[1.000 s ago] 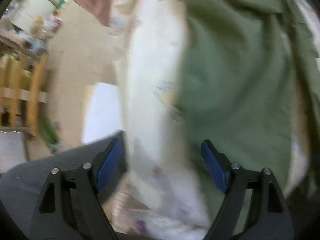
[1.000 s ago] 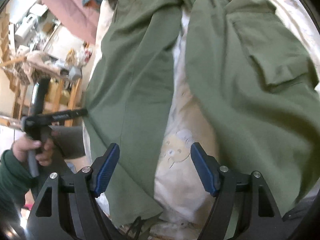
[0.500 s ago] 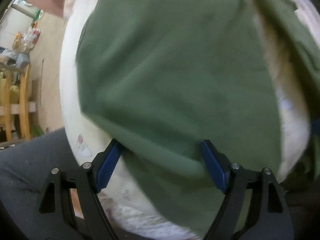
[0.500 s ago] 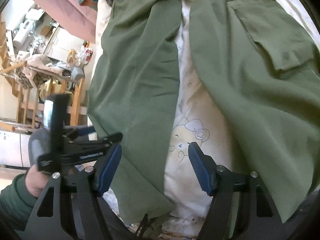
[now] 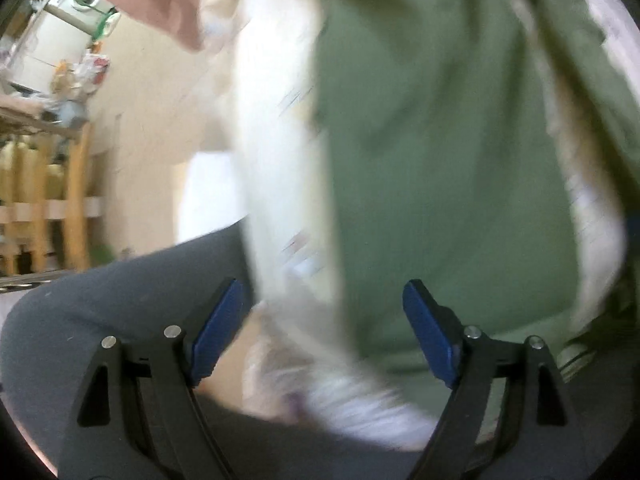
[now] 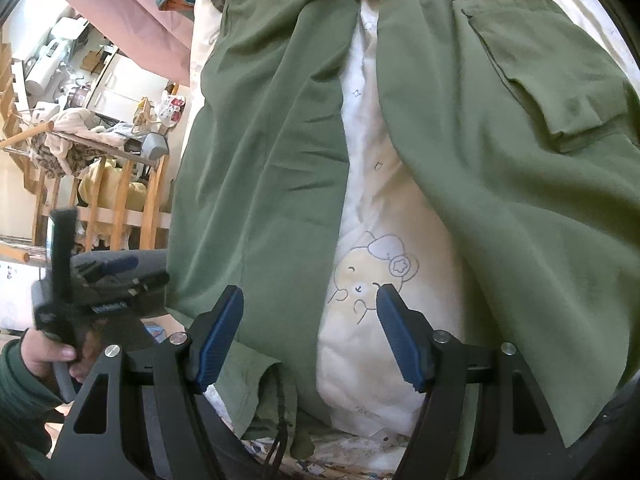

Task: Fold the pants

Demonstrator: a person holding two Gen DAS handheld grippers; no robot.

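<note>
Jaws on my right gripper and left gripper stand wide, holding nothing. Green cargo pants lie spread, legs apart, on the cartoon-print quilt. Step in hand: approach, I judge. Next, each gripper needs a cuff. Motion blur obscures the left view; waistband is cut off.

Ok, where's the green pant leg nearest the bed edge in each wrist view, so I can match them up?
Left wrist: blurred, the pant leg fills centre and right, its inner edge above the open left gripper.
Right wrist: the same leg runs down left of centre, its hem between the open right gripper fingers.
Shared landmark: the white printed blanket beside the leg.
</note>
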